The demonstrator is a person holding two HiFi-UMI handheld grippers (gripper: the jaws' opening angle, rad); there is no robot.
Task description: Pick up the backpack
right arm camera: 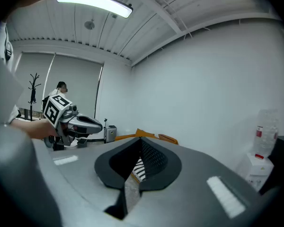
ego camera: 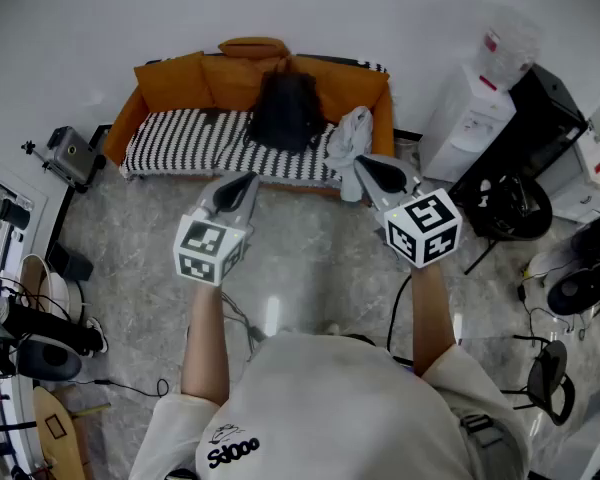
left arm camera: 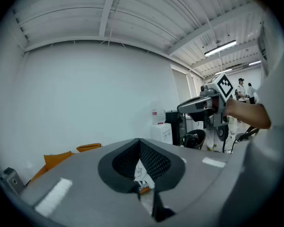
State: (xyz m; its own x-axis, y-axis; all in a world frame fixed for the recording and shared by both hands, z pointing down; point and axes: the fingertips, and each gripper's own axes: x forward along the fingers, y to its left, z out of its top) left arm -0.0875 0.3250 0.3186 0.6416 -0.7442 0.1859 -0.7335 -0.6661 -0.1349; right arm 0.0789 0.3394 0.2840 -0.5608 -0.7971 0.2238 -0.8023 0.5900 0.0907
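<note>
A black backpack (ego camera: 285, 111) stands upright on the orange sofa (ego camera: 170, 88), leaning on the back cushions above the black-and-white striped cover (ego camera: 185, 138). Both grippers hang in the air over the floor, well short of the sofa, pointing towards it. My left gripper (ego camera: 248, 180) is shut and empty, below and left of the backpack. My right gripper (ego camera: 364, 164) is shut and empty, below and right of it, near a white-grey cloth (ego camera: 348, 143) on the sofa's right end. Each gripper view shows only closed jaws, the wall and the other gripper (left arm camera: 203, 104) (right arm camera: 80, 123).
A water dispenser (ego camera: 475, 108) and black office chair (ego camera: 505, 203) stand right of the sofa. A small grey device (ego camera: 72, 153) sits on the floor to the sofa's left. Cables, shoes and equipment lie along the left edge. People stand far off in the room.
</note>
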